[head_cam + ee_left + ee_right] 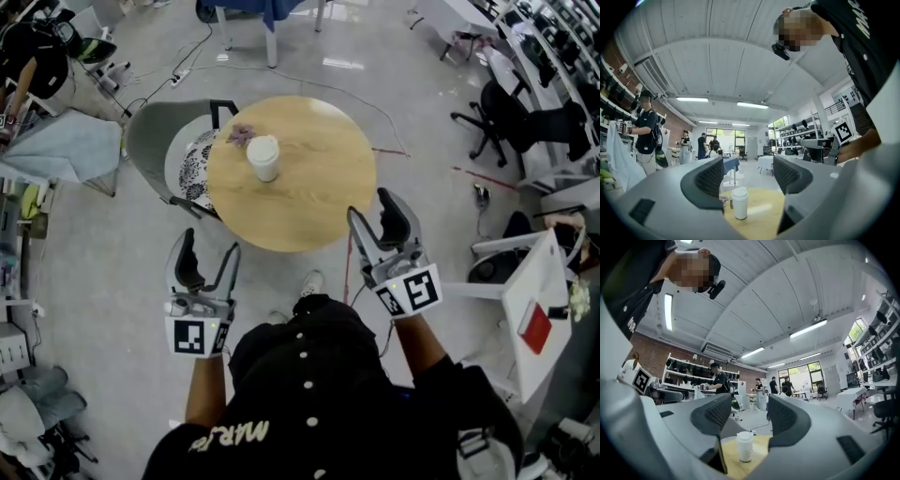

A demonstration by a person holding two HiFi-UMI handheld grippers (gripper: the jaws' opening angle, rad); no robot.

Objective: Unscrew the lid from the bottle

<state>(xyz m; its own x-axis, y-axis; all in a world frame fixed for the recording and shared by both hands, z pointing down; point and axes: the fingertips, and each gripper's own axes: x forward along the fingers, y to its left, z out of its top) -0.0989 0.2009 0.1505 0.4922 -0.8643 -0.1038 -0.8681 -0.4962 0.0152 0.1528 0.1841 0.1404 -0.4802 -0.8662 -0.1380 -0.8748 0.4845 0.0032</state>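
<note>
A white bottle with a white lid (263, 157) stands upright on the round wooden table (319, 197), towards its far left side. Both grippers hover short of the table's near edge, well away from the bottle. My left gripper (208, 255) is open with nothing between its jaws; the bottle (739, 203) appears far ahead through the gap in the left gripper view. My right gripper (371, 206) is also open and empty, its jaws set narrower. The bottle (745, 446) stands distant between its fingers in the right gripper view.
A small crumpled purple thing (242, 134) lies on the table behind the bottle. A grey chair with a patterned cushion (192, 164) is tucked at the table's left. Black office chairs (497, 122) and a white table (539, 309) are at the right. People stand in the background.
</note>
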